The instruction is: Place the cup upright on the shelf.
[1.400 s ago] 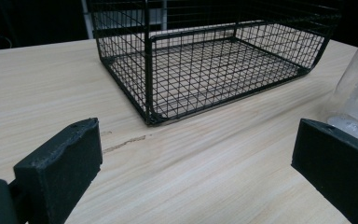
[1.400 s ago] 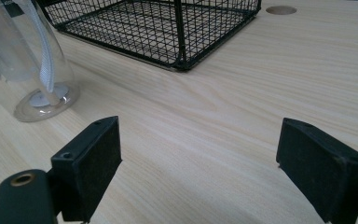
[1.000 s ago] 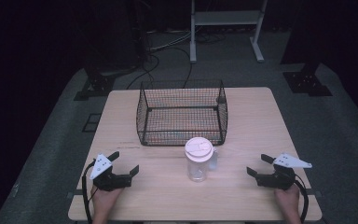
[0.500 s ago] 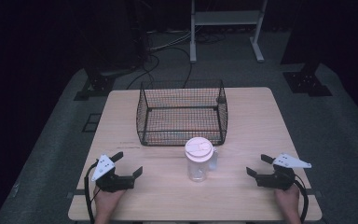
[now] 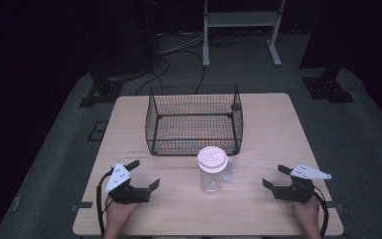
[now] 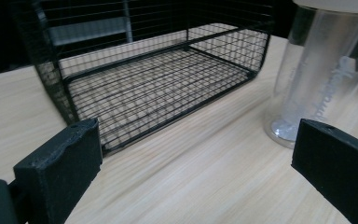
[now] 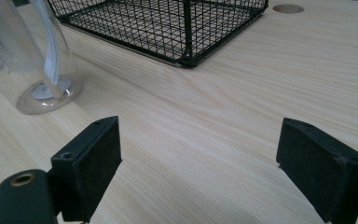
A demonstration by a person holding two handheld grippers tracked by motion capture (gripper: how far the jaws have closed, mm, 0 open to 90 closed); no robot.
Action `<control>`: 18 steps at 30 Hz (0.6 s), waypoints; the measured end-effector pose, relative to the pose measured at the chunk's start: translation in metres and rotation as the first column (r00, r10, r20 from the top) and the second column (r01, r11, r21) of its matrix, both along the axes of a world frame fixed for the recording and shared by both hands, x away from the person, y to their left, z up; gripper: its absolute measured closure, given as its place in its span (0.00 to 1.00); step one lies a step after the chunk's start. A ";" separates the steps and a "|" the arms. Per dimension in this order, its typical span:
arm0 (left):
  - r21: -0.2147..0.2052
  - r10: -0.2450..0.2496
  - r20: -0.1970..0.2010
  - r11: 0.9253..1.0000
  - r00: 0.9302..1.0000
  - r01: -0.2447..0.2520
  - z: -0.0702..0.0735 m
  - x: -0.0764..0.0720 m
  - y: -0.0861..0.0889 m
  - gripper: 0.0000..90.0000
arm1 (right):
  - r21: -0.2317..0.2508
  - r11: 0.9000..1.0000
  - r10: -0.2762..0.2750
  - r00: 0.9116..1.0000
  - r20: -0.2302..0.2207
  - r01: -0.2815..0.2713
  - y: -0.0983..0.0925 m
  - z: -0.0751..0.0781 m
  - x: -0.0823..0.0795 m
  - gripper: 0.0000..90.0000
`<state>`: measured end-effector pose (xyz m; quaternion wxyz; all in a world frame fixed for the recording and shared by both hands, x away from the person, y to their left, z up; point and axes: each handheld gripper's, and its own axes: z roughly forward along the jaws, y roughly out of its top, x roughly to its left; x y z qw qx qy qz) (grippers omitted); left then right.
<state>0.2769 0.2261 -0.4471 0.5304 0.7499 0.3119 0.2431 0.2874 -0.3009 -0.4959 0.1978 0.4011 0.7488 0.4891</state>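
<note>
A clear plastic cup [image 5: 212, 172] with a white lid stands on the wooden table [image 5: 273, 129], just in front of an empty black wire basket [image 5: 194, 122]. My left gripper [image 5: 145, 173] rests on the table to the cup's left, open, with nothing between its jaws. In the left gripper view, the left gripper [image 6: 196, 179] faces the basket [image 6: 154, 79], with the cup [image 6: 321, 79] at the right. My right gripper [image 5: 272, 175] lies to the cup's right, open and empty. The right gripper [image 7: 198, 168] looks toward the cup [image 7: 32, 60] and the basket's corner [image 7: 186, 28].
A round hole [image 7: 288, 8] is cut in the tabletop past the basket. Around the table, dark floor holds cables [image 5: 179, 55], a white metal stand [image 5: 241, 20] at the back and black stand bases [image 5: 328, 87] at both sides.
The left gripper has slid a little to the right, toward the cup. The right gripper, cup and basket have stayed put.
</note>
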 end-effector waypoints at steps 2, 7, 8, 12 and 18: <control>0.002 -0.018 0.003 1.000 1.000 0.018 0.003 0.000 -0.004 0.01 | -0.001 1.000 0.001 1.000 0.000 -0.001 0.000 0.000 0.000 0.14; 0.012 -0.047 0.020 0.999 0.999 0.046 0.011 -0.001 -0.013 0.01 | 0.001 1.000 0.000 1.000 -0.002 0.000 0.000 0.000 0.000 0.14; 0.014 -0.055 0.025 0.998 0.998 0.054 0.013 -0.001 -0.015 0.01 | 0.001 1.000 -0.001 1.000 -0.001 0.001 0.000 0.000 0.000 0.14; 0.018 -0.101 0.026 0.995 0.995 0.101 0.023 -0.003 -0.021 0.01 | 0.004 1.000 -0.001 1.000 -0.001 0.001 -0.001 0.000 0.000 0.14; 0.013 -0.147 0.022 0.989 0.989 0.147 0.030 -0.004 -0.027 0.01 | 0.004 1.000 -0.001 1.000 0.000 0.001 -0.001 0.000 0.000 0.14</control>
